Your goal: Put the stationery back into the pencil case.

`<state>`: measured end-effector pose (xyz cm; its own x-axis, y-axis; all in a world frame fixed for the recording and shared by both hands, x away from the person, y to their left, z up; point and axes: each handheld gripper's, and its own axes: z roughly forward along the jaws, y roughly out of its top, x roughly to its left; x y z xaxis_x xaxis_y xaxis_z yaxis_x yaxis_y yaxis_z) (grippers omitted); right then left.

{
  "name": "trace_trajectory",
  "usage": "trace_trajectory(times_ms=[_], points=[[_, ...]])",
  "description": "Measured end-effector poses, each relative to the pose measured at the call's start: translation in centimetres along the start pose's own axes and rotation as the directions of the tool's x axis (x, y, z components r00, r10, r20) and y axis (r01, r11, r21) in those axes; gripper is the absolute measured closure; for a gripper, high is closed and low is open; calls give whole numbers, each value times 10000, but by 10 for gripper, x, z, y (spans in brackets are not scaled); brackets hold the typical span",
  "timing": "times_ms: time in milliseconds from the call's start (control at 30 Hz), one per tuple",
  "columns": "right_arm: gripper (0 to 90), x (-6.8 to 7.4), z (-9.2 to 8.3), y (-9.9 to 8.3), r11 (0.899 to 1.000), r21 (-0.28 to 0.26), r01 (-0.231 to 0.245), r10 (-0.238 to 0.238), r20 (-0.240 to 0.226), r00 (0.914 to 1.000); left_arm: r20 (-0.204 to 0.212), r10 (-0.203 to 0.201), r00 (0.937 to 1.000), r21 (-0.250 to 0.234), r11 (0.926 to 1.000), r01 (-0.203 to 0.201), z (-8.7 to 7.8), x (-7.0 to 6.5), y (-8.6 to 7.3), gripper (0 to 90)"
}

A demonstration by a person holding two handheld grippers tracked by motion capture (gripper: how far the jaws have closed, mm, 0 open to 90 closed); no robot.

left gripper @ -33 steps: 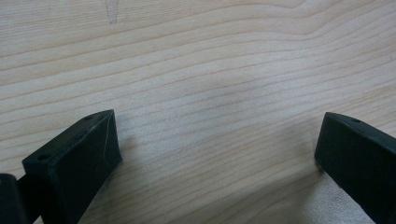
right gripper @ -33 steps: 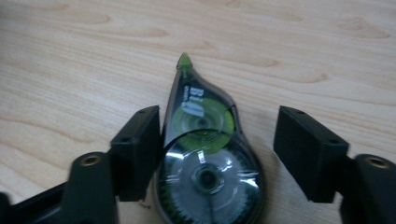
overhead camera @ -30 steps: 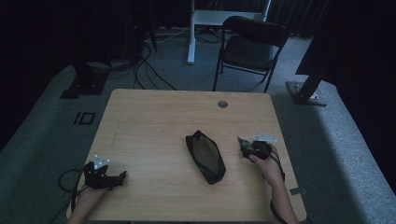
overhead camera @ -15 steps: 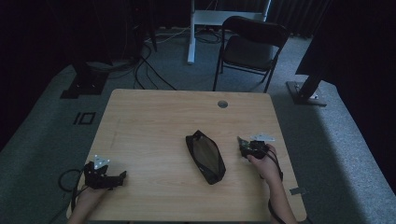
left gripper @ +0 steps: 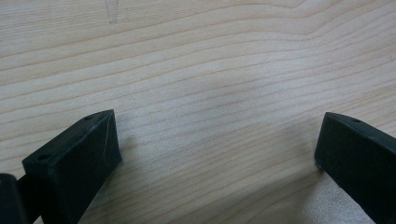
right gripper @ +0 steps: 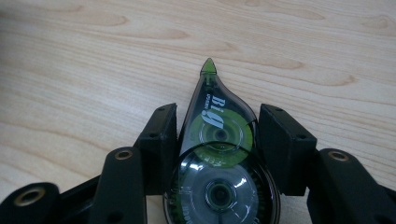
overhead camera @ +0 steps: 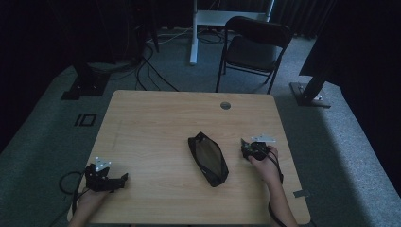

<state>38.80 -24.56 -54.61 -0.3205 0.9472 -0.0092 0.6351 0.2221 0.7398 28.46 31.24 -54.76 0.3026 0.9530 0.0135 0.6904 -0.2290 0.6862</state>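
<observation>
**Q:** Wooden surface and dim room: what does the high view show, near to far?

**K:** One pale wood-grain table [overhead camera: 156,123] on grey carpet. At its near edge come two forearms, each hand with one gripper: the left gripper [overhead camera: 124,178] at the near left corner, the right gripper [overhead camera: 243,147] near the right edge. Between them, closer to the right one, lies one black zipped pouch [overhead camera: 208,158]. Farther off the tabletop has one round cable hole [overhead camera: 225,105]. Beyond the table stand one black folding chair [overhead camera: 255,47], one white desk leg [overhead camera: 193,33] and loose cables on the floor.

**Q:** Grippers and contents?

**K:** Left gripper [left gripper: 217,154]: jaws spread wide over bare wood, holding nothing. Right gripper [right gripper: 217,135]: jaws have just been closing and now flank one correction tape dispenser [right gripper: 217,168], smoky clear with green reels, tip pointing away; both pads meet its sides. It lies on the table, well apart from the left gripper.
</observation>
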Motion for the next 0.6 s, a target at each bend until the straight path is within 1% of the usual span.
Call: trace_trajectory(times_ms=[33,133,167,267,333,400,533,600], points=[[482,0,1,1,10000,-23,-87,87,-4,10000,0,-2,10000,-1,10000,2,0,0,0,2],[484,0,4,2,9999,-101,-95,95,-71,9999,-2,1,10000,-1,10000,-1,0,0,0,2],[485,0,5,3,9999,-122,-14,13,-96,10000,1,-1,10000,0,10000,1,0,0,0,2],[489,1,6,5,10000,-76,-30,28,-246,9997,0,-2,10000,-1,10000,2,0,0,0,2],[491,1,5,6,9999,7,107,-107,-242,9997,-1,1,10000,1,10000,-1,0,0,0,2],[492,2,5,7,9999,91,102,-100,-252,9996,1,0,10000,1,10000,0,0,0,0,2],[495,2,4,7,9998,83,165,-162,-342,9993,1,-1,10000,-2,10000,1,0,0,0,2],[496,2,2,8,10000,-6,17,-17,-305,9995,1,0,10000,0,10000,0,0,0,0,2]])
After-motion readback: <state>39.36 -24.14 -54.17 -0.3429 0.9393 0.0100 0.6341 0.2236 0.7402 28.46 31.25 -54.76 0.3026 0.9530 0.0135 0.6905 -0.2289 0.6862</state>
